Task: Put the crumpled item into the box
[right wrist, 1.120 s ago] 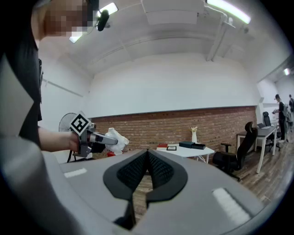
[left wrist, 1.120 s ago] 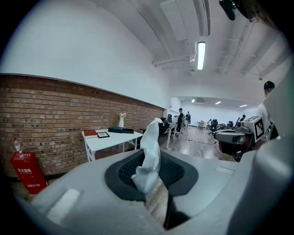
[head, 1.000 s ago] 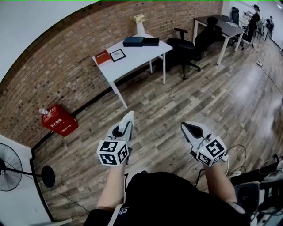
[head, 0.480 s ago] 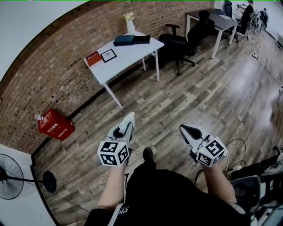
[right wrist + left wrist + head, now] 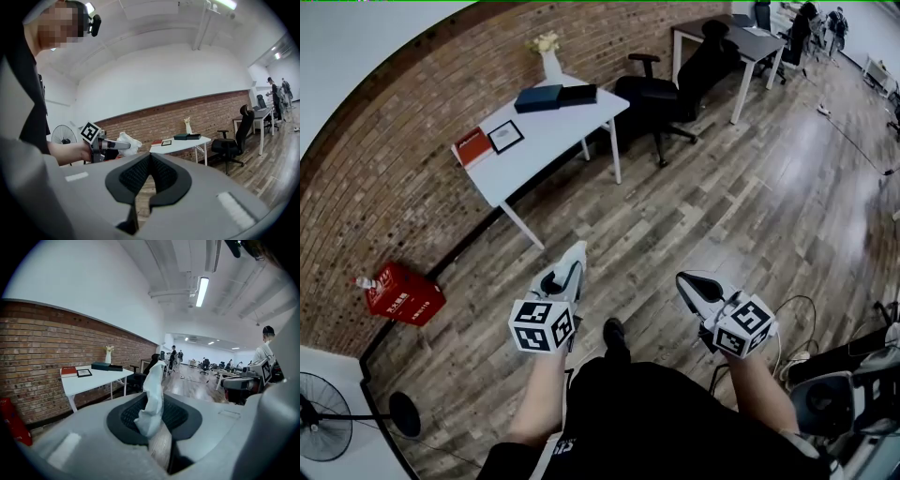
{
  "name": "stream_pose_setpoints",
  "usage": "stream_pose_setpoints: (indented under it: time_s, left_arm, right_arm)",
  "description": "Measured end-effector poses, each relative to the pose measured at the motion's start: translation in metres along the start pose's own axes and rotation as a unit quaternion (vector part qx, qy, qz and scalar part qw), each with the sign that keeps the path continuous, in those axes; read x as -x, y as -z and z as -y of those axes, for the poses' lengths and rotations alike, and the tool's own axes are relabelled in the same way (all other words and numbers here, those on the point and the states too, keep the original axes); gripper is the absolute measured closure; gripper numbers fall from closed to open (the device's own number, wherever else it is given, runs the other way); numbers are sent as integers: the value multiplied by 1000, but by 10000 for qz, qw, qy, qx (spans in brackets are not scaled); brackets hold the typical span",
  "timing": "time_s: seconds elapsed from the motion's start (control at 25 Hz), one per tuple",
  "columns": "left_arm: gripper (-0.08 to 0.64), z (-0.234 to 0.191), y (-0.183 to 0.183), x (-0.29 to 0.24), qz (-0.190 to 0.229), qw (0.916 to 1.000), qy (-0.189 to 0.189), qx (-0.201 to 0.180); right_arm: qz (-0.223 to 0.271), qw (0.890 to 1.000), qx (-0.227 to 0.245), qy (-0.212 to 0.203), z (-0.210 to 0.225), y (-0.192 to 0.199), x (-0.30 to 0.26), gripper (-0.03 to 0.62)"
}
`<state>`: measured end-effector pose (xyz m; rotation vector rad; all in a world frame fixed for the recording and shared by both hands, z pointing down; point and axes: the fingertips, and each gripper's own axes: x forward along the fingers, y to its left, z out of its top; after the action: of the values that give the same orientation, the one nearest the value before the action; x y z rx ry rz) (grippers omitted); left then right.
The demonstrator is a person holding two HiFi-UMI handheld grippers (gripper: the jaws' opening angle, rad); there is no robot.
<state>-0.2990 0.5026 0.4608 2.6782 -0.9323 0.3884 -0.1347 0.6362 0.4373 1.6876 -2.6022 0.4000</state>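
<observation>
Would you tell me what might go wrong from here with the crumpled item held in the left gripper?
1. The left gripper pinches the crumpled item only by one end; most of it stands loose beyond the jaws, so it might slip out.
2. Two candidates show, a dark box on the white table and a red box on the floor, so the wrong one might be picked.

White print on the red box is too small to read.
</observation>
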Motion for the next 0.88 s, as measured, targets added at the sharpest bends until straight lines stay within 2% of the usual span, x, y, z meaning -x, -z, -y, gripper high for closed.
stream_pose_setpoints:
  time_s: [0.4,0.68,0.88]
  left_arm:
    - [485,-87,-45,-74,23,10000,74,48]
    - [485,-154,-77,-108,88,9999,133,27]
    - [485,-183,-91,-120,202,9997,71,92]
  right_arm:
    - [-140,9999,-55,-20,54,-31,-116,592]
    - [-204,9997,-137,-32,72,-53,-207,592]
    - [-354,9992,-97,-158,78,-53,-238,592]
